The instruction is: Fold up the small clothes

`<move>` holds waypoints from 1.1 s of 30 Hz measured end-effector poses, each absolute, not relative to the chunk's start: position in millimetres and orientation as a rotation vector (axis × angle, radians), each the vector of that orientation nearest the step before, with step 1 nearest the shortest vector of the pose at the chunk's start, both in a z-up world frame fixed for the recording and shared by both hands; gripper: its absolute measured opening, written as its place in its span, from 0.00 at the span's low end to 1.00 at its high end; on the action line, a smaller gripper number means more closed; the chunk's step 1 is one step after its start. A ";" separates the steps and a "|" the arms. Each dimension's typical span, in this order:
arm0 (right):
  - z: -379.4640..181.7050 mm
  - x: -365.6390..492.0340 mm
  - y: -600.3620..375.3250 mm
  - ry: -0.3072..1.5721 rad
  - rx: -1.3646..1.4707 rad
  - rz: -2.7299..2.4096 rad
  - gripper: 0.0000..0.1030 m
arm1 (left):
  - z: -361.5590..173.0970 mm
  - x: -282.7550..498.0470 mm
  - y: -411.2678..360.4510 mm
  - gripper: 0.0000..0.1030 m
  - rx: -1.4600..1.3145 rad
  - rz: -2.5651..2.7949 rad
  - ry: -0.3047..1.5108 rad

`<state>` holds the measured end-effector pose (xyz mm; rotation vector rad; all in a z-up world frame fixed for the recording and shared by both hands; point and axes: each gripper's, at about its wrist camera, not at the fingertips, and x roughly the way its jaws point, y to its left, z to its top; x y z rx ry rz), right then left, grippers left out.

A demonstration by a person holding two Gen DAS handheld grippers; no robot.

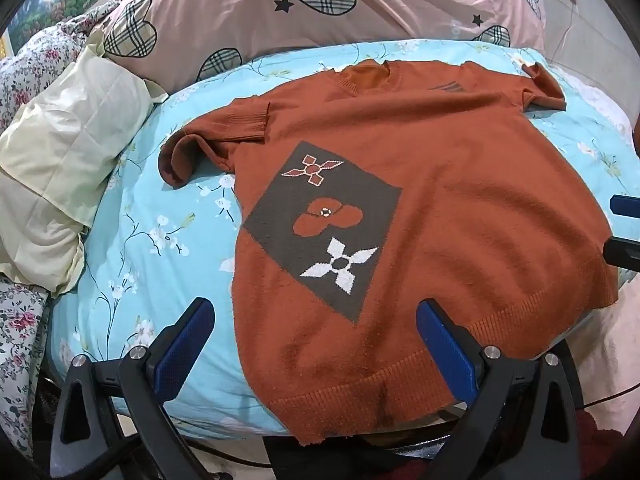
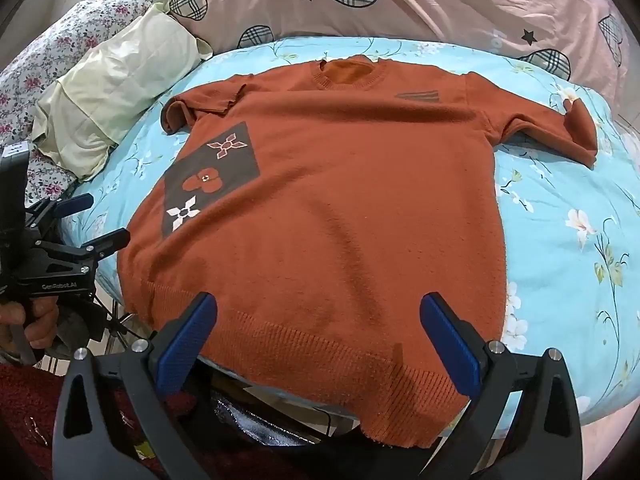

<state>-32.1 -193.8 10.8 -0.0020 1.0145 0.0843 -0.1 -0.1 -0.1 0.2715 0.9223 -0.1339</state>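
Note:
A rust-orange short-sleeved knit sweater lies flat and face up on a light blue floral sheet, collar at the far side, ribbed hem hanging over the near edge. A grey patch with flower motifs marks its left chest. My left gripper hovers open above the hem's left part, nothing between its blue pads. My right gripper also stands open over the hem of the sweater, right of centre. The left gripper shows at the left edge of the right wrist view, held by a hand.
A pale yellow pillow lies left of the sweater. A pink quilt with plaid hearts is bunched behind it. Floral bedding fills the far left. Blue sheet lies bare to the sweater's right. Dark frame parts sit below the bed edge.

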 end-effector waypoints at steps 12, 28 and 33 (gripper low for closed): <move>15.5 -31.6 -196.7 0.993 -0.003 0.085 0.98 | 0.1 0.1 -0.7 0.98 0.268 -0.134 0.924; 18.7 -30.9 -196.1 0.940 -0.007 0.090 0.98 | -1.7 6.0 -2.9 0.98 0.268 -0.139 0.922; 18.5 -28.1 -196.5 0.986 0.000 0.084 0.98 | 1.0 6.5 -4.4 0.98 0.265 -0.142 0.919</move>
